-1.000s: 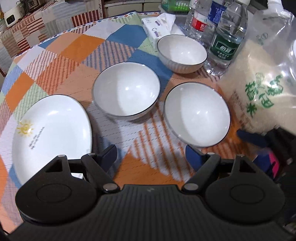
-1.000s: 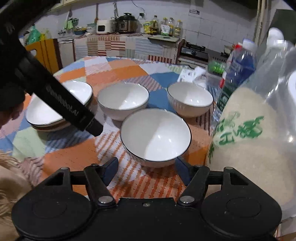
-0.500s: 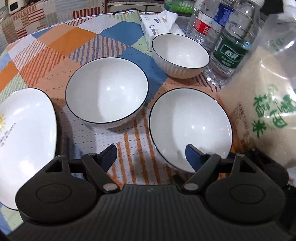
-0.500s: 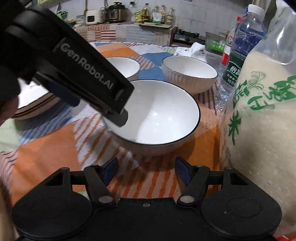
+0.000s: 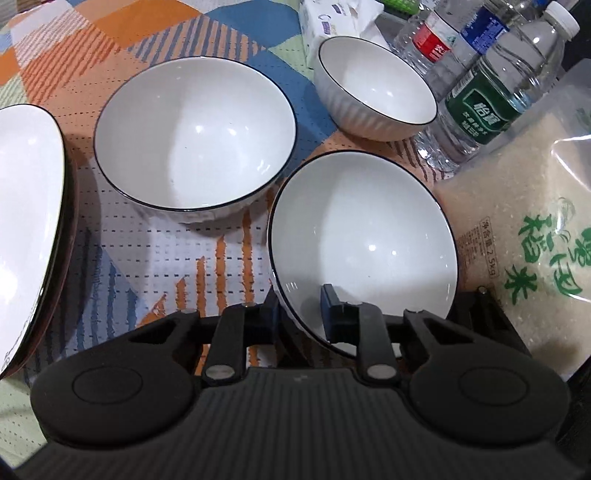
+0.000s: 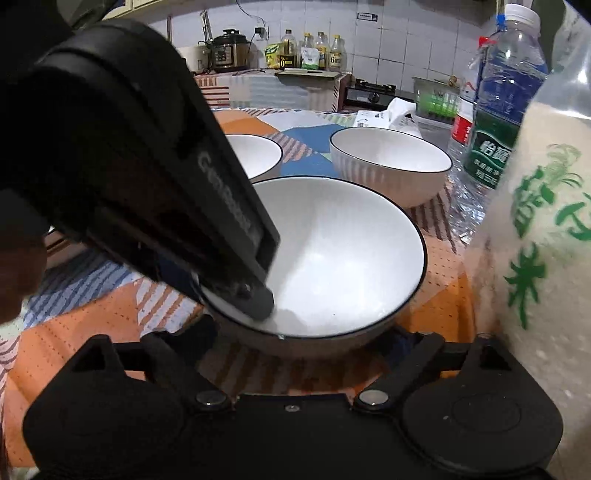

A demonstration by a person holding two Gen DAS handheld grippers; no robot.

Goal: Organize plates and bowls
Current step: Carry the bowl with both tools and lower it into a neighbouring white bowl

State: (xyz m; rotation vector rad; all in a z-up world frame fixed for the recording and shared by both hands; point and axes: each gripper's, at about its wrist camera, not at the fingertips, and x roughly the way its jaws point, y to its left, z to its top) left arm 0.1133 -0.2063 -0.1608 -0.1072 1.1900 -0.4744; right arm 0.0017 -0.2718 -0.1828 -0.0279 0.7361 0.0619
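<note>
Three white bowls with dark rims stand on the checked tablecloth. My left gripper is at the near rim of the nearest bowl; its jaws are closing, one finger inside and one outside, pinching the wall. That bowl looks slightly tilted. In the right wrist view the left gripper's finger reaches into the same bowl. My right gripper is low in front of this bowl, jaws opening wide, its fingertips in shadow either side of the bowl's base. A middle bowl and a far bowl stand behind. Stacked white plates lie left.
A clear bag of rice stands close to the right of the near bowl. Several water bottles crowd the far right behind it. A tissue pack lies beyond the far bowl. A kitchen counter with appliances lines the back wall.
The left gripper came down and its jaws went from wide open to pinching the near bowl's rim. The right gripper sank closer to that bowl and its jaws spread wider.
</note>
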